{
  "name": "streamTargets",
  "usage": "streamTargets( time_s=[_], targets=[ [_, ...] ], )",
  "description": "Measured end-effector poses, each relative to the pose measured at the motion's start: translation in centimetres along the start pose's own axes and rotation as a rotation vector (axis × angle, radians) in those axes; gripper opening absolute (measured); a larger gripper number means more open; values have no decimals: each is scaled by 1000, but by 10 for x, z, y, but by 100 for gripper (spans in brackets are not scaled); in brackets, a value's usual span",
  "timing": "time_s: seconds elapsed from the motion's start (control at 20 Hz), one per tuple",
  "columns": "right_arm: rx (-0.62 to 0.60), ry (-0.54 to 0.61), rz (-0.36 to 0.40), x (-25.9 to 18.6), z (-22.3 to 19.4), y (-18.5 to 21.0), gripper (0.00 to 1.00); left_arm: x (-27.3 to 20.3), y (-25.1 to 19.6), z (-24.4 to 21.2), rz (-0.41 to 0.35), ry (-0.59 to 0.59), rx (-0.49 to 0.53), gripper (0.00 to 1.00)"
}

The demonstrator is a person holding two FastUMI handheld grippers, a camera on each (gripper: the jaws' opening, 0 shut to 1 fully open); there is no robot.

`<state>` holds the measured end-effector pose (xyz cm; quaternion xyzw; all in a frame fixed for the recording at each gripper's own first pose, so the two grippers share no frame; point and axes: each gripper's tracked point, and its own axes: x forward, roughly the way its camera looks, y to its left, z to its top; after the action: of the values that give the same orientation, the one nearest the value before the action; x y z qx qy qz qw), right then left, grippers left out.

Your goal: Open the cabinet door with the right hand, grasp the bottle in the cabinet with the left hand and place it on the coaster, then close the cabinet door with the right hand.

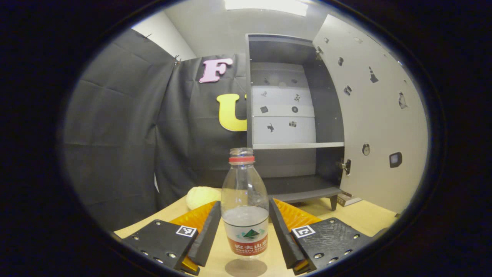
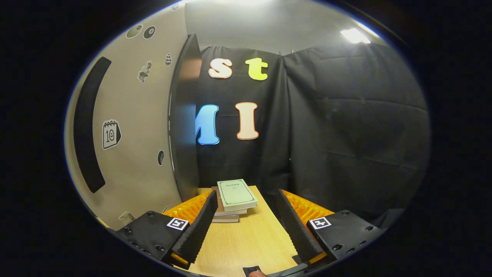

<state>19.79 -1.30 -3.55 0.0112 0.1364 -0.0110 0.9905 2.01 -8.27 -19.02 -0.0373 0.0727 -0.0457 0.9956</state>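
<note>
A: In the left gripper view, where is the clear plastic bottle with the red neck ring and the white-and-red label [image 1: 245, 207] seen?

B: It is seen upright at the lower centre of the frame, standing on a round grey coaster [image 1: 246, 267] on the light wooden bench [image 1: 365, 217]. It is framed between the fingers of the left tool [image 1: 245, 234], which are spread wide; a gap is visible on each side of the bottle, so no pressure is applied.

A: And behind it?

B: The grey cabinet [image 1: 294, 115] is found at the upper centre, with its pale door [image 1: 378, 115] swung open toward the right of the frame. A pale yellow rounded object [image 1: 200, 197] is seen on the bench at the lower left of centre.

A: What is shown in the right gripper view?

B: The right tool [image 2: 246, 227] is held wide apart over the bench [image 2: 246, 238], with nothing between its fingers. A stack of books topped by a pale green cover [image 2: 233, 198] lies at the centre, and the door's outer face with its long black handle [image 2: 86, 127] stands at the left.
</note>
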Motion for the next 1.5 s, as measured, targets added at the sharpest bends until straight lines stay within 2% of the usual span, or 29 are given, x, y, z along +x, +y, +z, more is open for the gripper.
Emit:
streamTargets(
  time_s=[0.15, 0.3, 0.35, 0.4, 0.5, 0.55, 0.6, 0.65, 0.7, 0.75, 0.8, 0.9, 1.05, 1.1, 1.15, 1.2, 1.35, 1.5],
  targets=[
    [27, 10, -3, 2, -2, -1, 98, -4, 0, -19, 3, 16, 12, 75],
    [35, 28, -4, 4, -5, -1, 98, -4, 0, -40, 8, 37, 30, 72],
    [38, 33, 1, 3, -6, 2, 100, -5, 0, -46, 12, 38, 29, 72],
    [39, 35, 7, 3, -5, 3, 98, -5, 3, -50, 22, 41, 25, 75],
    [30, 36, 10, 1, -6, 5, 98, -4, 7, -59, 44, 51, 12, 72],
    [25, 34, 10, 1, -5, 5, 98, -5, 8, -62, 52, 55, 10, 75],
    [22, 33, 10, 0, -4, 5, 98, -3, 9, -65, 57, 58, 14, 72],
    [23, 34, 12, -2, -5, 6, 98, -3, 9, -67, 58, 59, 18, 78],
    [24, 34, 13, -3, -5, 5, 98, -3, 9, -69, 61, 57, 24, 75],
    [24, 34, 10, -4, -6, 4, 93, -2, 9, -71, 65, 56, 23, 72],
    [24, 34, 8, -5, -7, 3, 93, -1, 9, -74, 72, 57, 20, 72],
    [32, 40, 8, -6, -9, 2, 100, 0, 8, -79, 76, 65, 8, 73],
    [36, 43, 11, -5, -10, 2, 100, -9, 10, -87, 90, 68, 23, 76],
    [36, 43, 16, -5, -11, 3, 100, -10, 9, -90, 90, 73, 31, 73],
    [37, 42, 23, -6, -11, 5, 100, -13, 8, -90, 86, 69, 36, 77],
    [36, 42, 26, -5, -12, 6, 98, -12, 7, -89, 82, 67, 41, 73],
    [33, 52, 35, -3, -15, 10, 98, -15, 7, -91, 81, 74, 48, 74],
    [30, 57, 46, 0, -18, 15, 98, -16, 7, -90, 87, 86, 49, 81]
  ],
)
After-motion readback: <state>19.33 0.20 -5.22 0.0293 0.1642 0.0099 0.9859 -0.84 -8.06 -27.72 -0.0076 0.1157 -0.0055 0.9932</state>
